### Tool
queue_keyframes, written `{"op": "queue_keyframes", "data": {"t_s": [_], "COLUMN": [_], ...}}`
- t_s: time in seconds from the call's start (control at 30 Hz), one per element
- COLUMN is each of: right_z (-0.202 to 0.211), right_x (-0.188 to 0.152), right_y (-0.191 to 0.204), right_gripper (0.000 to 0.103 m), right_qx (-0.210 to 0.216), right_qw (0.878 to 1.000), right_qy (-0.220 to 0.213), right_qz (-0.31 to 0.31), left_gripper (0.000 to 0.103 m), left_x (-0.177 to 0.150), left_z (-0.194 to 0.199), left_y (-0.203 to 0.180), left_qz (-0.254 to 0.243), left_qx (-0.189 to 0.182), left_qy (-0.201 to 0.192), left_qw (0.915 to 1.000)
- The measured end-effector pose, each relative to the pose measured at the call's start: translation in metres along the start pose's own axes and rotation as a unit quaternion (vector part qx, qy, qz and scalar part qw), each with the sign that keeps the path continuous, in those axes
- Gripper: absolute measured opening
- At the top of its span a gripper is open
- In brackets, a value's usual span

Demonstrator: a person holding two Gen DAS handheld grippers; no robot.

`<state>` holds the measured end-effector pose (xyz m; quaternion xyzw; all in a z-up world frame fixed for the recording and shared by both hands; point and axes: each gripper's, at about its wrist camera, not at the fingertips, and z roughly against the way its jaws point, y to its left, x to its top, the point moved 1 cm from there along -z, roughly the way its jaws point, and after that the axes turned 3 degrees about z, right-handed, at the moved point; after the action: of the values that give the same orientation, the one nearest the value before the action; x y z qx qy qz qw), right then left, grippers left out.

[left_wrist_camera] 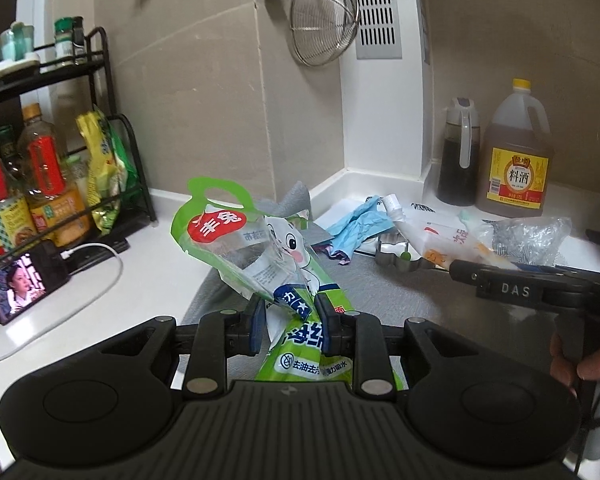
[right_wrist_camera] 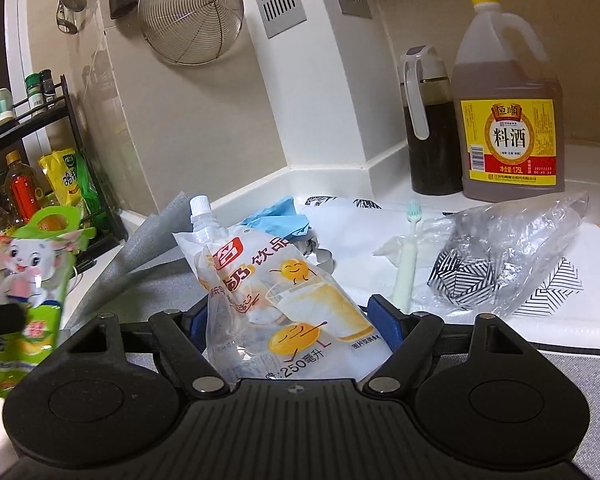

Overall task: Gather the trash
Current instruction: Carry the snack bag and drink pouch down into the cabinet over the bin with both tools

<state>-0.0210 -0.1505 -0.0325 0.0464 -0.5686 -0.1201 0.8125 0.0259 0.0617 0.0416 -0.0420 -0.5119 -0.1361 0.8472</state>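
Left claw is clenched on the green sponge wrapper: light, crinkly, slippery; pinch it mid. Right claw is spread wide round the soft milk drink pouch, spout at 11 o'clock; can't tell if it's squeezing.

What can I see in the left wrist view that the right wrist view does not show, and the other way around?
Only the left wrist view shows a phone playing video with its white cable, and the left tongs shut on the green bag. Only the right wrist view shows the black-and-white patterned cup inside its clear bag, and the right tongs around the drink pouch. Both share the yellow-capped bottle, strainer and toothbrush.
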Motion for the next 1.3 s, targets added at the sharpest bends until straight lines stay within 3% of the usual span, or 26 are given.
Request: {"op": "queue_keyframes", "data": {"t_s": [0.33, 0.63, 0.9, 1.3], "right_z": [0.029, 0.127, 0.205, 0.262], "right_x": [-0.008, -0.024, -0.063, -0.153], "right_y": [0.010, 0.027, 0.046, 0.093], "right_gripper": [0.080, 0.080, 0.080, 0.080], "right_qx": [0.028, 0.016, 0.026, 0.072], "right_qw": [0.998, 0.992, 0.994, 0.992], "right_qy": [-0.052, -0.098, -0.074, 0.053], "right_qz": [0.035, 0.078, 0.072, 0.092], "left_gripper": [0.029, 0.029, 0.029, 0.029], "left_x": [-0.016, -0.061, -0.109, -0.203], "left_z": [0.069, 0.116, 0.150, 0.192], "left_y": [0.044, 0.090, 0.114, 0.104], "left_qz": [0.010, 0.036, 0.065, 0.058], "left_qx": [0.009, 0.011, 0.007, 0.016], "left_qy": [-0.010, 0.012, 0.026, 0.066], "left_qw": [0.9999, 0.9992, 0.9975, 0.9960]}}
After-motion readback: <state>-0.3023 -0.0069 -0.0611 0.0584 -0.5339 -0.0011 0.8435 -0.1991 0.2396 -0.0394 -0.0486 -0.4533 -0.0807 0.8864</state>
